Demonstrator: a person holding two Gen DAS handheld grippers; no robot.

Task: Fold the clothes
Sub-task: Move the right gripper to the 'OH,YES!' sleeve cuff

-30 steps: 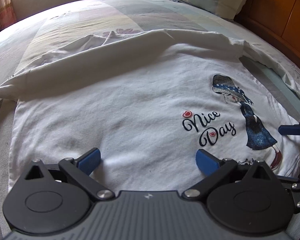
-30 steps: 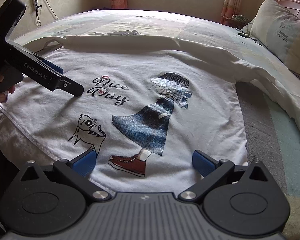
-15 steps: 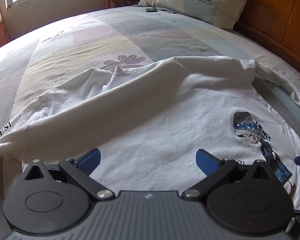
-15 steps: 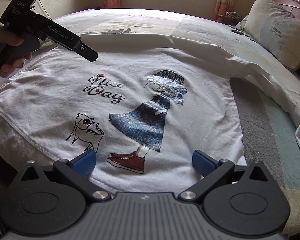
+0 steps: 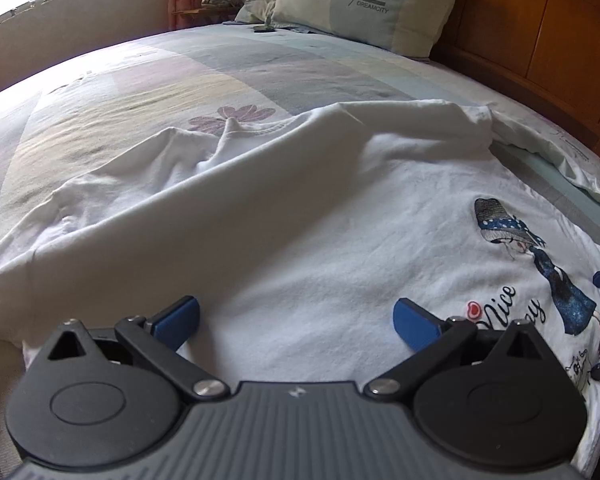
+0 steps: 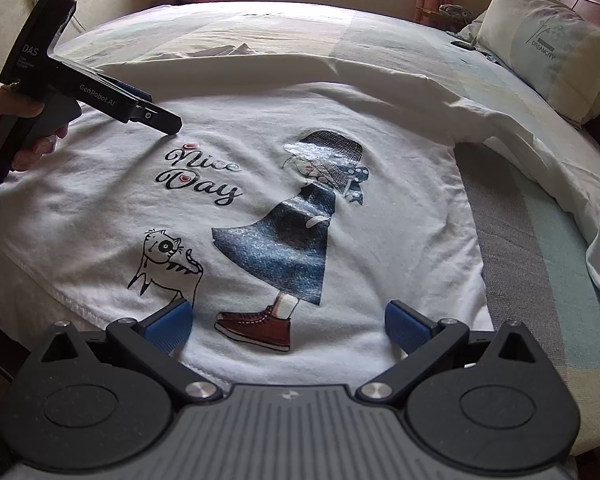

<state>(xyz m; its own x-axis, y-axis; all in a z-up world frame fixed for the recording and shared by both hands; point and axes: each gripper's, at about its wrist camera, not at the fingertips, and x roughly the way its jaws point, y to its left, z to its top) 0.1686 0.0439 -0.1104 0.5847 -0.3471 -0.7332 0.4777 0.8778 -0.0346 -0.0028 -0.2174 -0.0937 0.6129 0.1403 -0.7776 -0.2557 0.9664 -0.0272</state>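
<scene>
The white shirt (image 6: 260,208) lies flat on the bed (image 5: 180,80), print side up, one sleeve folded over its top. The left gripper (image 5: 296,316) and the right gripper (image 6: 286,320) both have their jaws spread wide and hold nothing, close above the shirt's hem. If a jaw grabs just the top layer, the shirt could bunch up and the fold go crooked. A second ago the left gripper sat nearer the "Nice Day" words; now it is farther toward the sleeve.

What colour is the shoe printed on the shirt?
Reddish-brown with a white sole; the shoe shows best in the right wrist view.
</scene>
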